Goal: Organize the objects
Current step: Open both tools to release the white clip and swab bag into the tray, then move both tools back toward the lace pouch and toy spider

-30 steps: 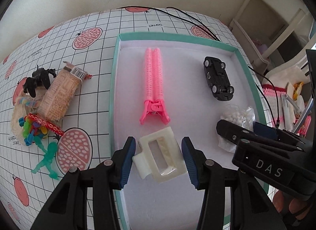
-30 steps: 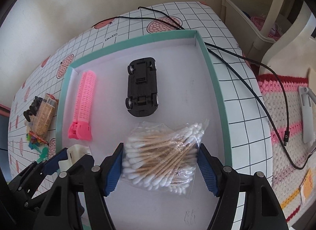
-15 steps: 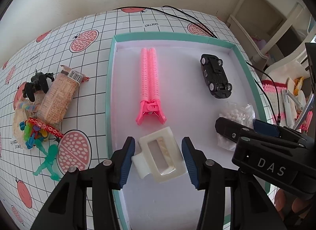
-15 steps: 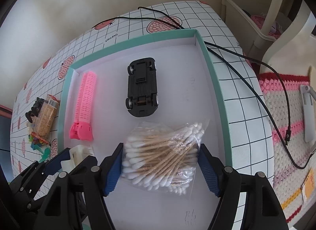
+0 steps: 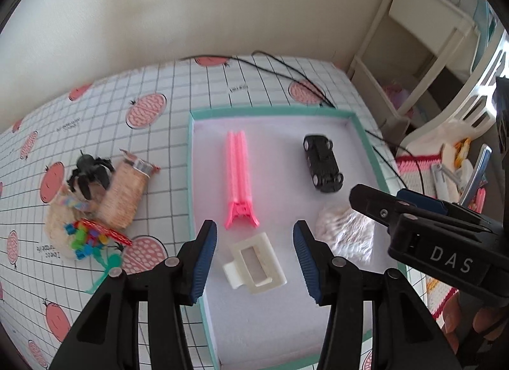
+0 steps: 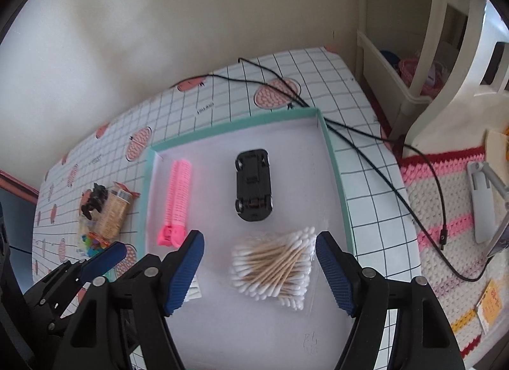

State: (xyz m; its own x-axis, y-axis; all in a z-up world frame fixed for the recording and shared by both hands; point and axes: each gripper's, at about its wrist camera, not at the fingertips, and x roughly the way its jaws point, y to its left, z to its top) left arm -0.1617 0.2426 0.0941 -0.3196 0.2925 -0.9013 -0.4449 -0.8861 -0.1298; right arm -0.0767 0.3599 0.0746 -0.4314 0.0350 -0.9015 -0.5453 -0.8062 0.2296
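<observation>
Tray (image 5: pixel 362 134): clip (image 5: pixel 254 265) between parted fingers (image 5: pixel 205 260)

two handheld grippers, both spread wide

the left black two-finger gripper with blue ribbed pads (image 5: pixel 255 254) and the right black two-finger gripper with blue ribbed pads (image 6: pixel 260 270) hover side by side, jaws apart, gripping nothing.

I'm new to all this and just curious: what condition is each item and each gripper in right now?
left gripper: open, empty
right gripper: open, empty
white hair claw: lying flat in tray
toy car: upside down, wheels up
cotton swabs: bagged, lying in tray
pink hair clip: lying flat in tray
</observation>
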